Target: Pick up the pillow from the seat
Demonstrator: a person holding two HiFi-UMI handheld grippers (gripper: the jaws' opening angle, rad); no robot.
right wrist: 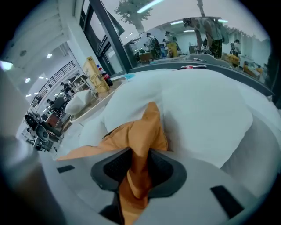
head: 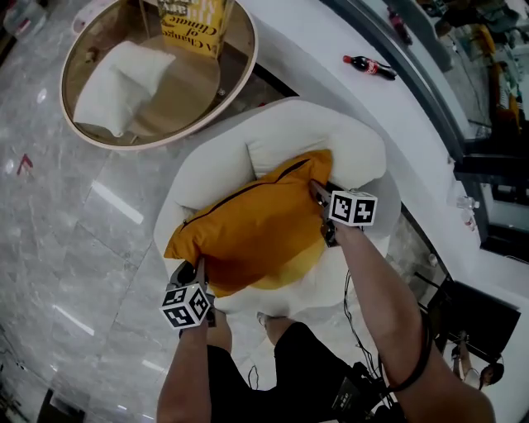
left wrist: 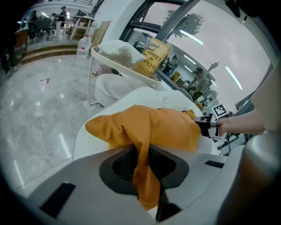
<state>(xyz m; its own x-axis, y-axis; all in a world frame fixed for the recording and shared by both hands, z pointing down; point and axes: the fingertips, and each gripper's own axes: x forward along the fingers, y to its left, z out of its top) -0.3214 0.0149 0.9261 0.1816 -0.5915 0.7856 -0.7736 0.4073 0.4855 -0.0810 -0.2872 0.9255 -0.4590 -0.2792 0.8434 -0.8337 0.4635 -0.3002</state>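
Pinching crumpled corners of the plump orange pillow point(head: 248, 223) — left hand-held gripper point(head: 198, 269), right hand-held gripper point(head: 317, 192).

Yellow carton point(head: 194, 21), upper centre of the head view, on the round worktop point(head: 240, 83): black lettering is seen upside down, of which "of" and a word beginning "Clim" can be read. The same lettering is seen on the carton point(left wrist: 153, 55) in the left gripper view. Bottle point(head: 369, 67), upper right: the red label cannot be read.
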